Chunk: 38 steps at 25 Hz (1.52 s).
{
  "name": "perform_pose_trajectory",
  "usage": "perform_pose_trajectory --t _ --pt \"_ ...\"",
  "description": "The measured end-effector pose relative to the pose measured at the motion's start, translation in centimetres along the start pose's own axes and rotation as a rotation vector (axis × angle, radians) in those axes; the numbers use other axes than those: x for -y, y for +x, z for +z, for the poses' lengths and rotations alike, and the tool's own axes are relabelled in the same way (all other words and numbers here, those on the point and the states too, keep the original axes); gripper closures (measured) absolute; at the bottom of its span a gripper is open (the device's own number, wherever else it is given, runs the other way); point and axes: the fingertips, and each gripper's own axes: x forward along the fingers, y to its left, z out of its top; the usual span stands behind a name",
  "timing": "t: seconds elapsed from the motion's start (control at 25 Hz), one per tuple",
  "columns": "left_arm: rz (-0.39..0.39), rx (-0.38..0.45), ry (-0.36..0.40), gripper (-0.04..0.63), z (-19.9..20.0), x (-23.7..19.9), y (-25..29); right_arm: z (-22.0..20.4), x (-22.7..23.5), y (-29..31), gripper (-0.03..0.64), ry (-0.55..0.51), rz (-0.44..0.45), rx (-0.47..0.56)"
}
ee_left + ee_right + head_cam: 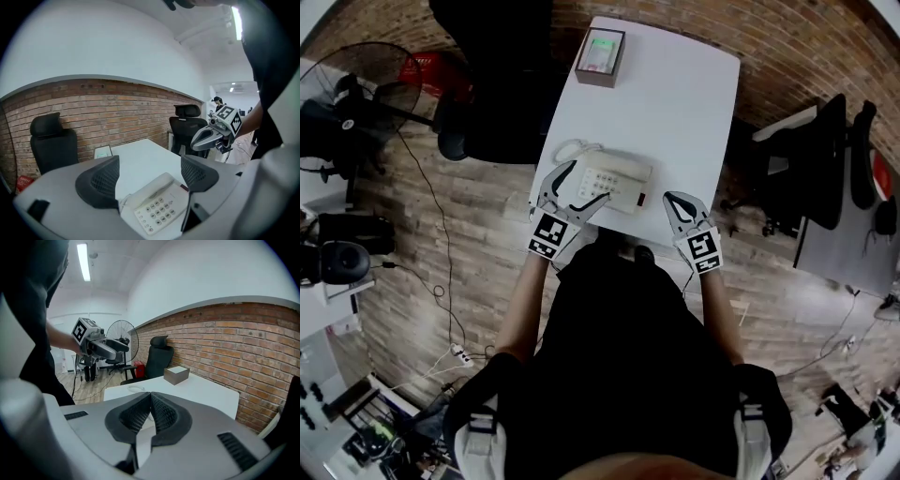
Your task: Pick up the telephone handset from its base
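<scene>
Left gripper: the left gripper has its dark mesh-padded jaws spread wide with nothing between them, and it hovers over the near left corner of the cream push-button phone base.

Handset: the cream plastic telephone handset lies cradled along the base's far side, on the white bench. Its long axis runs left to right, roughly along the bench's near edge (in the left gripper view it slants up to the right, just beyond the gap between the jaws).

Right gripper: the right gripper has its jaws pressed together and holds nothing. It sits near the base's right end, apart from it.

Turning relation: the handset lies just ahead of the left gripper, which is the nearer one. Its jaws would probably need to close across the handset's width, not along its length.
</scene>
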Motion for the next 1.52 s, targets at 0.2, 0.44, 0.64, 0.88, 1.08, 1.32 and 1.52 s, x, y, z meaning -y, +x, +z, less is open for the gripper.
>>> perform_pose_trajectory --t 0.2,0.44,0.64,0.88,1.08,1.32,1.52 --pt "-0.088 -0.037 0.059 0.192 -1.1 -0.4 2.3 -0.6 0.5 0.4 0.618 0.034 -0.051 -0.022" --pt "-0.191 -0.09 0.164 0.192 -3.5 -1.4 4.9 -0.8 1.1 0.9 0.618 0.054 -0.126 -0.045" --pt "-0.308 -0.136 0.227 0.192 -5.5 -1.2 6.6 -1.5 1.5 0.4 0.618 0.082 -0.212 -0.062" --pt "-0.434 -0.198 0.351 0.192 -7.8 -0.6 8.5 -1.8 2.3 -0.5 0.618 0.114 -0.308 -0.059" --pt "-0.478 -0.221 0.359 0.193 -8.9 -0.1 10.2 -3.1 2.6 -2.2 0.618 0.153 -0.379 -0.066" --pt "-0.508 -0.255 0.387 0.193 -10.4 0.3 11.9 -4.3 3.0 -2.8 0.618 0.171 -0.388 -0.088" --pt "-0.557 -0.274 0.352 0.193 -11.8 0.0 13.4 -3.9 3.6 -2.2 0.618 0.159 -0.374 -0.09"
